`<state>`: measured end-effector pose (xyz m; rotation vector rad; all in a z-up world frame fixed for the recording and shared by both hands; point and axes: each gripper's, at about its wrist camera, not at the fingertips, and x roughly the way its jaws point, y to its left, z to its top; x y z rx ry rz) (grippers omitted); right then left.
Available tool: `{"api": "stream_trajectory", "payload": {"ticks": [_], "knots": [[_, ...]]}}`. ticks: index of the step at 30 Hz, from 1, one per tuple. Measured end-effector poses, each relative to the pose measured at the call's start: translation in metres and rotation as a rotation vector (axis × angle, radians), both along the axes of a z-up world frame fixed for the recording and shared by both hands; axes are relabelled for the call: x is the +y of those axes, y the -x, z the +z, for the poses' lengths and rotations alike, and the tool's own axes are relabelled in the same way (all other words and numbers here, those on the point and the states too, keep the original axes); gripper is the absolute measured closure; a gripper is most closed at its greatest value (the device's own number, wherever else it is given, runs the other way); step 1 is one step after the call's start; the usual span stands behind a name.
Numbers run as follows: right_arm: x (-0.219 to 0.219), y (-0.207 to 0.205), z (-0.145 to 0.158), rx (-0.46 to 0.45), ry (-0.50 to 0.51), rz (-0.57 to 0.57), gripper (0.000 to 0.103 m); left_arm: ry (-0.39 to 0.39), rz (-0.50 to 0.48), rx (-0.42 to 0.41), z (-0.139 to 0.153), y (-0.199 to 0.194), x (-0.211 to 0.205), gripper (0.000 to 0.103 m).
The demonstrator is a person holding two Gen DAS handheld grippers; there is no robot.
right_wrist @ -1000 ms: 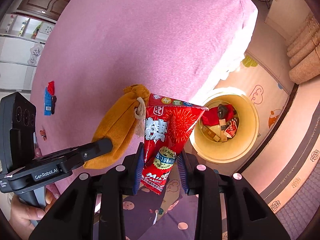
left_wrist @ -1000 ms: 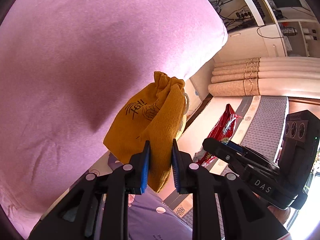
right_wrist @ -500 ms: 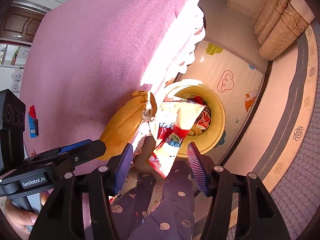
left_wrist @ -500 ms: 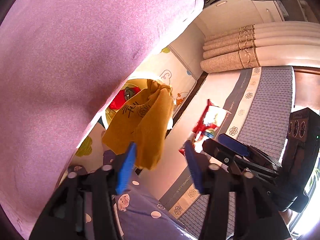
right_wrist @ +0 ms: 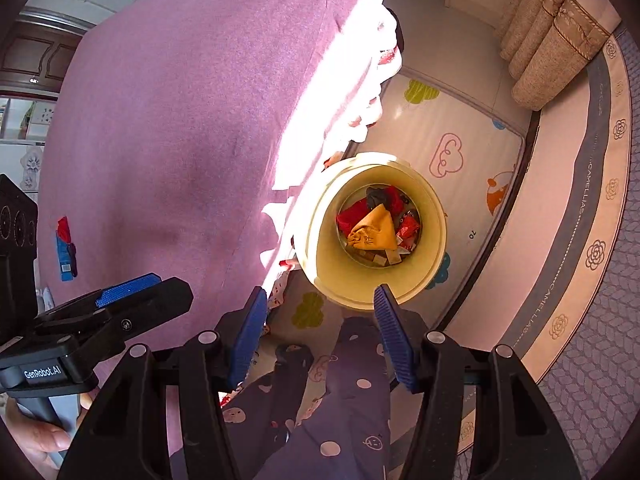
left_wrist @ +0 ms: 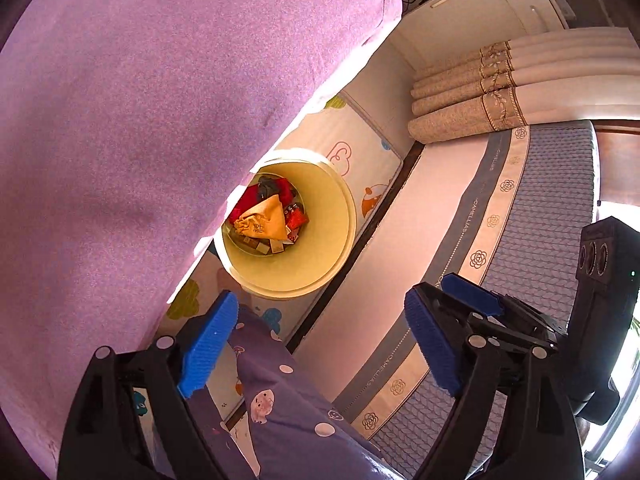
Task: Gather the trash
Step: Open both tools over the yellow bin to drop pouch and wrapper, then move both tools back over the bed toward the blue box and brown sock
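A cream round bin (left_wrist: 332, 248) stands on the floor by the bed. In it a mustard drawstring pouch (left_wrist: 266, 220) lies on top of red wrappers (left_wrist: 296, 218). My left gripper (left_wrist: 322, 304) hangs above the bin's near rim, its jaws opening, with nothing between them. In the right wrist view the bin (right_wrist: 432, 264) holds the same pouch (right_wrist: 372, 232) and red wrappers (right_wrist: 410, 226). My right gripper (right_wrist: 320, 296) is open and empty above the near rim. A red and blue wrapper (right_wrist: 66, 248) lies on the pink bed.
The pink bedspread (left_wrist: 140, 120) fills the left, its edge next to the bin. A leg in purple dotted trousers (right_wrist: 320, 420) is below both grippers. A cartoon play mat (right_wrist: 452, 152) lies under the bin. Curtains (left_wrist: 480, 112) hang at the far right.
Both grippers swung from over the bed to above the bin and opened. The mustard pouch left the left gripper and the red candy bag left the right; both now lie in the bin.
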<state>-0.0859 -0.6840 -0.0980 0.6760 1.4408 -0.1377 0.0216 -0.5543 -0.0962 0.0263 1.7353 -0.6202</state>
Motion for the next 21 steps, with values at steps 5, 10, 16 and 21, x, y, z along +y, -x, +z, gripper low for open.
{"api": "stream_trajectory", "payload": {"ticks": [5, 10, 16, 21], "knots": [[0.018, -0.014, 0.01, -0.015, 0.007, 0.038, 0.048, 0.007, 0.051, -0.017, 0.009, -0.007, 0.03, 0.018], [0.055, -0.034, 0.021, -0.031, 0.011, 0.108, 0.048, 0.002, 0.153, -0.031, 0.015, -0.018, 0.084, 0.017], [0.124, -0.06, 0.03, -0.049, 0.007, 0.22, 0.048, -0.009, 0.274, -0.045, 0.022, -0.026, 0.165, 0.016], [0.189, -0.08, 0.038, -0.071, -0.008, 0.309, 0.048, -0.022, 0.362, -0.072, 0.03, -0.029, 0.236, 0.016]]}}
